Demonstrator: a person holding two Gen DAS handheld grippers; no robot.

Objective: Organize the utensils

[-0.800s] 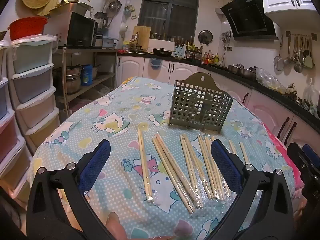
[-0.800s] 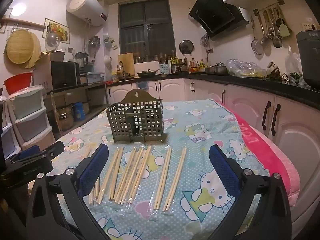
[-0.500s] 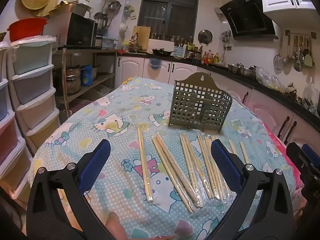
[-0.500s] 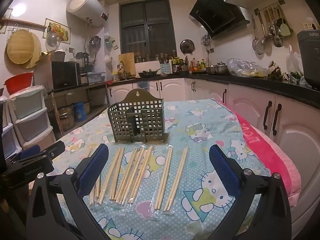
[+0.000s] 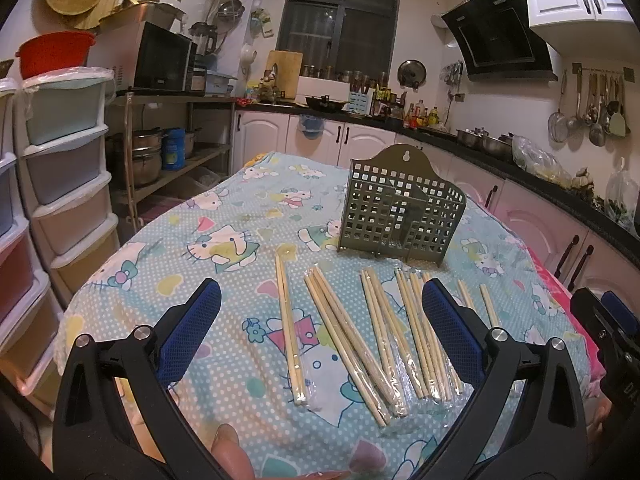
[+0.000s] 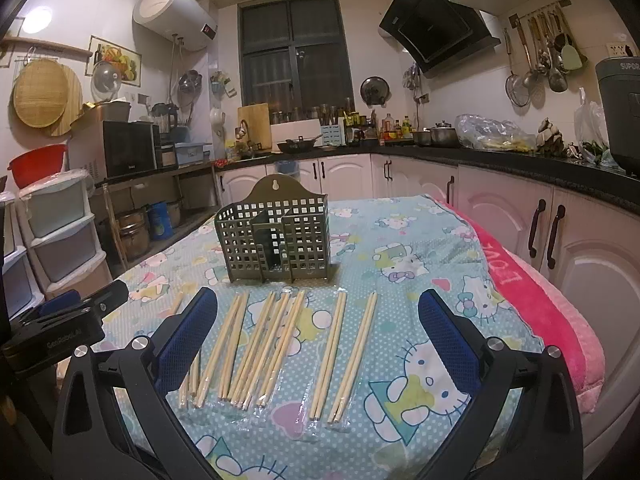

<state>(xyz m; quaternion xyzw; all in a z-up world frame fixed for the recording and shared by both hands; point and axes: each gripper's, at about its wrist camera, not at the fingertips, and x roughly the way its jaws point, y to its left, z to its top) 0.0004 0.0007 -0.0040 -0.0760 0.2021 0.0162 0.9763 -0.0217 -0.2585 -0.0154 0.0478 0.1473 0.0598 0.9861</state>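
- 2 hand-held grippers are in your hands, and both stand wide open with nothing between their blue-padded fingers: your left gripper (image 5: 320, 316) and your right gripper (image 6: 318, 320).
- Both hover above the near edge of the table covered in a light-blue cartoon-cat cloth (image 6: 420, 248), tilted slightly downward.
- Straight ahead of each gripper, a row of pale wooden chopsticks in clear plastic sleeves (image 6: 260, 344) lies flat on the cloth, running away from you.
- From the right gripper you see 2 separate pairs (image 6: 348, 352) in the middle of its gap, with the denser bunch toward its left finger and some sticks partly hidden behind that finger.
- From the left gripper a single sleeved pair (image 5: 290, 328) lies left of centre in the gap, and the rest fan toward and behind its right finger.
- Beyond the far tips of the chopsticks, just past them, stands the olive-green perforated plastic utensil holder (image 6: 276, 240), upright, with a hanging tab on its back wall and an inner divider. I cannot tell whether anything is inside.
- Your left gripper's body shows at the left edge of the right camera, and the right one's at the right edge of the left camera.
- 1 fingertip (image 5: 232, 456) of yours shows at the bottom of the left view.
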